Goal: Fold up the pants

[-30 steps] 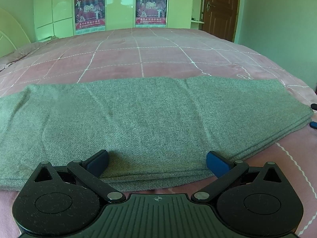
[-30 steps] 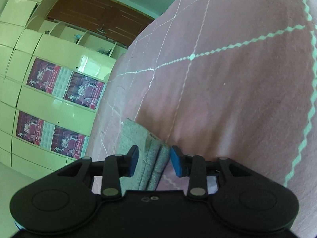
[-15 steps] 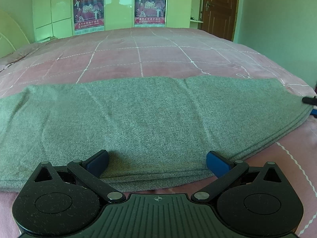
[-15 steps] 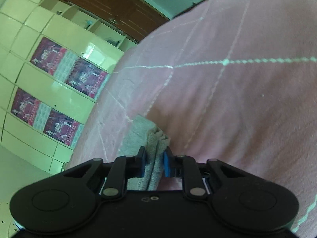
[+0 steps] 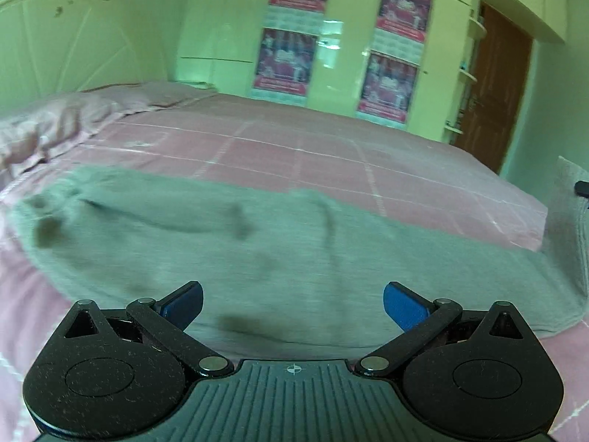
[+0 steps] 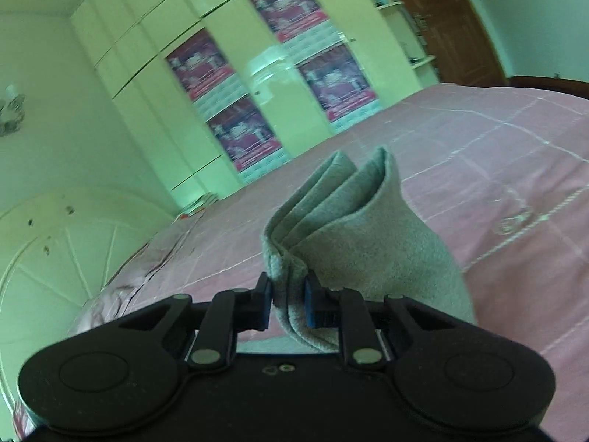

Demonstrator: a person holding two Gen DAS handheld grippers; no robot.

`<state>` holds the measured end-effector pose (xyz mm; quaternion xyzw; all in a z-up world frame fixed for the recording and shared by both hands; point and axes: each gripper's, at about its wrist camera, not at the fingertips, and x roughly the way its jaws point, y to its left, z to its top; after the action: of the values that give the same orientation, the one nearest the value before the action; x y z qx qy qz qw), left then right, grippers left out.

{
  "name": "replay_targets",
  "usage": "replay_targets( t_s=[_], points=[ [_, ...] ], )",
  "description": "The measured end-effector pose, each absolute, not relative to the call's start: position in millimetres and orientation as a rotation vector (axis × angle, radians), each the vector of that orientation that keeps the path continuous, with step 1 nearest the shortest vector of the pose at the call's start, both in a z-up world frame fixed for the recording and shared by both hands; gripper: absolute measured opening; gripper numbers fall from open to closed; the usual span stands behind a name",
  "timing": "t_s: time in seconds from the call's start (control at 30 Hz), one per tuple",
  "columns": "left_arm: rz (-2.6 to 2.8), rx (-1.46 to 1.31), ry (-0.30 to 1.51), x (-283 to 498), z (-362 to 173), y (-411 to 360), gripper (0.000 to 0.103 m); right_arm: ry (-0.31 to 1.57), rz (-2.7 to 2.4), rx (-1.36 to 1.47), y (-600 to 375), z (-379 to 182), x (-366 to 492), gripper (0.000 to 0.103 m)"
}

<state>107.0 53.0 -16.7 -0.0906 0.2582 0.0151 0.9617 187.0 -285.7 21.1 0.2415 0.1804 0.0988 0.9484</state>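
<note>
My right gripper [image 6: 288, 304] is pinching one end of the grey pants [image 6: 353, 235], their stacked layers lifted off the pink bed [image 6: 515, 140]. My left gripper [image 5: 293, 304] hangs spread wide, holding nothing, over the pants' near edge. Their long axis runs left to right across my left view, so I judge the fold carries my right end leftward
</note>
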Motion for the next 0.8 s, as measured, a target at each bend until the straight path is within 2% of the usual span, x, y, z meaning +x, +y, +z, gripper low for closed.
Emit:
replay_targets(
  t_s=[0.1, 0.17, 0.2, 0.23, 0.33, 0.43, 0.63, 0.73, 0.77, 0.8],
  points=[
    [0.135, -0.202, 0.495, 86.5, -20.1, 111.6, 0.103, 0.408, 0.308, 0.379, -202.6, 13.8, 188.4, 0.011],
    [0.168, -0.199, 0.501, 78.3, -29.6, 136.8, 0.103, 0.489, 0.415, 0.298, -146.6, -10.7, 187.8, 0.021],
    [0.180, -0.198, 0.507, 75.5, -33.5, 144.5, 0.103, 0.595, 0.459, 0.215, -117.7, -27.3, 191.1, 0.036],
    [0.194, -0.200, 0.516, 73.1, -38.4, 153.1, 0.103, 0.683, 0.477, 0.147, -95.8, -40.8, 189.4, 0.029],
    [0.195, -0.217, 0.503, 67.6, -46.4, 164.6, 0.103, 0.579, 0.504, 0.159, -91.8, -41.9, 151.7, 0.032],
    [0.177, -0.236, 0.501, 67.8, -51.9, 165.4, 0.103, 0.579, 0.451, 0.195, -116.2, -31.4, 148.6, 0.032],
    [-0.050, -0.208, 0.447, 85.6, -30.2, 106.3, 0.103, 0.455, 0.246, 0.324, -198.5, -16.6, 138.6, 0.033],
    [-0.180, -0.261, 0.509, 113.5, -24.7, 67.4, 0.102, 0.444, 0.151, 0.382, -231.9, -19.6, 134.6, 0.034],
    [-0.227, -0.298, 0.542, 122.4, -25.6, 55.0, 0.099, 0.444, 0.136, 0.399, -240.8, -20.6, 132.2, 0.034],
    [-0.249, -0.303, 0.572, 129.3, -26.2, 41.9, 0.080, 0.443, 0.124, 0.414, -247.2, -23.6, 130.1, 0.035]
  ],
)
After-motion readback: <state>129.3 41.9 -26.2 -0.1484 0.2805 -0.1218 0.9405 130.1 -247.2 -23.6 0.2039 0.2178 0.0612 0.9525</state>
